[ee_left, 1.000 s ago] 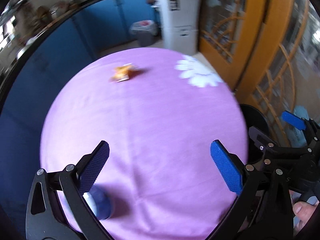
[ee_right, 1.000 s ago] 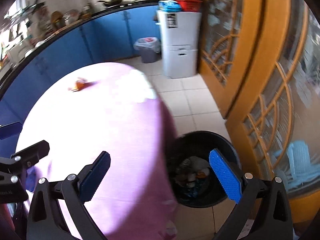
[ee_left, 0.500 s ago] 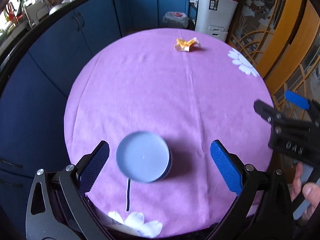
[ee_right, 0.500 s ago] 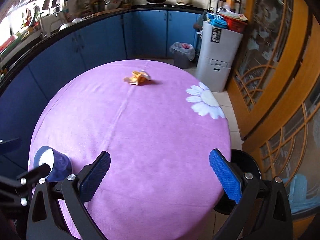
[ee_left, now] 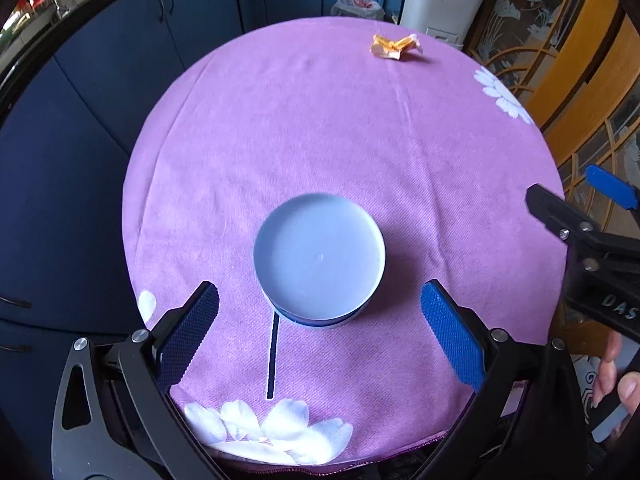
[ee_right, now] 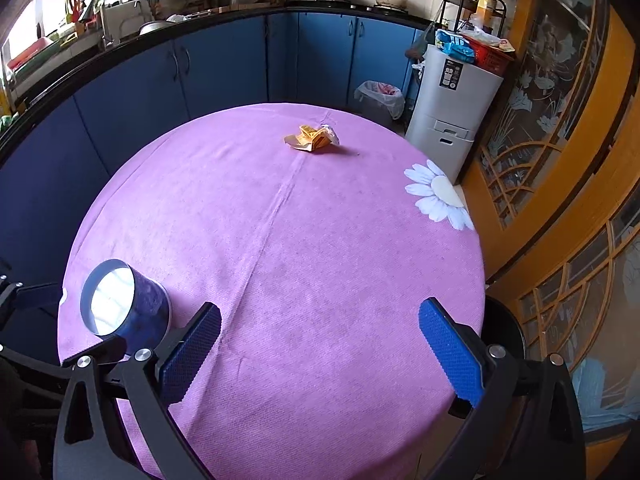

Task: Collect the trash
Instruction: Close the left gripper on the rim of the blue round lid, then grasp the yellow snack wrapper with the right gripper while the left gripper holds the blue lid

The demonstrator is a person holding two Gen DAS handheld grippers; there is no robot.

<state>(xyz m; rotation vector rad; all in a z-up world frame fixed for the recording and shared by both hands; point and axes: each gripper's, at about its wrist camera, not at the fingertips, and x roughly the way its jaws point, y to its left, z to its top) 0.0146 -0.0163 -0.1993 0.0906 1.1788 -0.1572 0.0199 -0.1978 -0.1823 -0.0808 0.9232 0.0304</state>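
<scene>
Room: kitchen, blue base cabinets [ee_right: 224, 76] along the far wall, wood-framed glass doors [ee_right: 560, 128] on the right.
Surface: round table under a purple cloth [ee_left: 320, 136] with white flower prints.
Trash: crumpled orange wrapper [ee_left: 394, 46] [ee_right: 311, 139] lying on the far side of the cloth, well apart from both grippers.
Tin: round blue tin with a pale lid [ee_left: 319, 258] [ee_right: 122, 306], upright near the table's near edge, just ahead of the left gripper's fingers.
Left gripper [ee_left: 319, 338]: blue-padded fingers spread wide, holding nothing, poised above the tin.
Right gripper [ee_right: 319, 352]: fingers spread wide, empty, over the near right part of the table.
Bins: black bin [ee_right: 502, 330] on the floor beside the table's right edge; lined bin [ee_right: 378, 98] by a white unit [ee_right: 456, 112] at the back.
Person: fingers [ee_left: 618, 376] on the right gripper's handle.
</scene>
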